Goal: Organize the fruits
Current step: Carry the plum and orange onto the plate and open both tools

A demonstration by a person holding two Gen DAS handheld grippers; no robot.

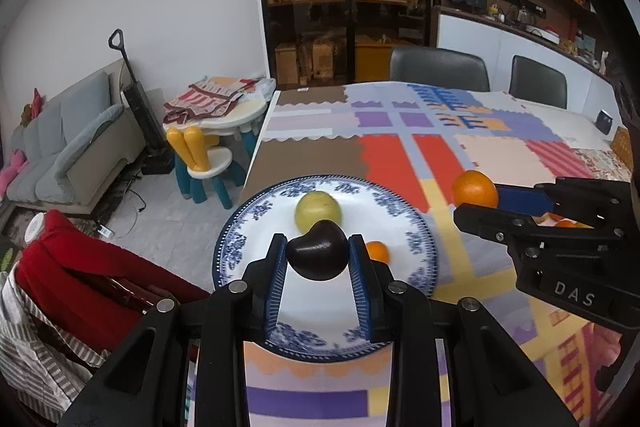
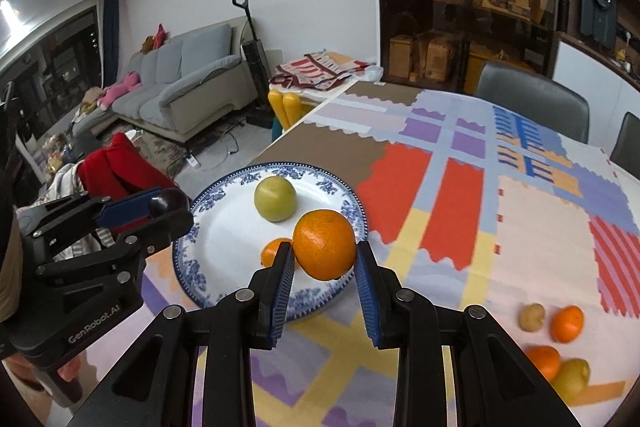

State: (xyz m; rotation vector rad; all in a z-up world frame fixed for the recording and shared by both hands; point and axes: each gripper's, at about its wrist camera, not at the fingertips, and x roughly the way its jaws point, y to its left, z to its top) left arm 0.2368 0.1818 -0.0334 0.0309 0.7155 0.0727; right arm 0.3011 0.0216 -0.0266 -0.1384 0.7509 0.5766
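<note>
A blue-patterned white plate (image 1: 240,239) (image 2: 224,227) lies near the table's left edge. On it rest a green round fruit (image 1: 318,211) (image 2: 275,203) and a small orange (image 1: 378,251) (image 2: 272,249). My left gripper (image 1: 318,255) (image 2: 160,207) hangs over the plate, shut on a dark purple fruit (image 1: 318,255) (image 2: 168,203). Over the plate's right rim, my right gripper (image 2: 324,255) (image 1: 480,201) is shut on a large orange (image 2: 324,245) (image 1: 474,189).
Several loose fruits lie at the table's near right: a brownish one (image 2: 531,317), two oranges (image 2: 567,323) (image 2: 543,361) and a yellow one (image 2: 574,377). A patchwork cloth (image 2: 460,211) covers the table. A red garment (image 1: 80,267) hangs left of the table; grey chairs (image 1: 438,69) stand behind.
</note>
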